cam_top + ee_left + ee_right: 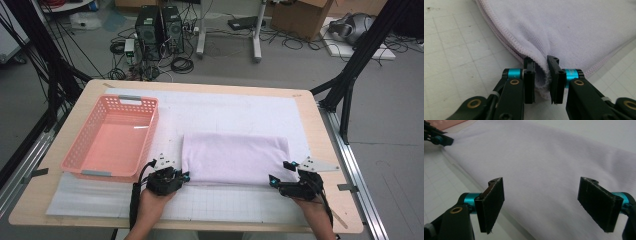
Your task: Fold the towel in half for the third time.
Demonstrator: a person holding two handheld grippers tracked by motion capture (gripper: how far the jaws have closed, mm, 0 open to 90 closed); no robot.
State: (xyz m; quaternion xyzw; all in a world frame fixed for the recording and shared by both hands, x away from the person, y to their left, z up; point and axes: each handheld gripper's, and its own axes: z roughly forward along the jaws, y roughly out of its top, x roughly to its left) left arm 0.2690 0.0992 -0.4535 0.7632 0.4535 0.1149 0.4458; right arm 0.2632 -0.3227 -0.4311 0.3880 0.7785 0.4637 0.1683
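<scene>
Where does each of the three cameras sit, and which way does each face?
High view: above the person's side, looking forward and down on the table; both forearms, the left gripper and the right gripper show.
Left gripper view: rides the left gripper, looking along jaws pinching the towel corner.
Right gripper view: rides the right gripper, jaws wide apart over the towel.
Shared: all show the towel; high and right gripper views share the pink basket.

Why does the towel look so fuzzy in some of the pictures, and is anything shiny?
In the right gripper view, the towel is soft and blurry, too close to the camera, while the right claw is sharp. In the left gripper view, the towel's stitches show crisply near the left claw and blur further off. In the high view, a small bright glare sits inside the pink basket.
</scene>
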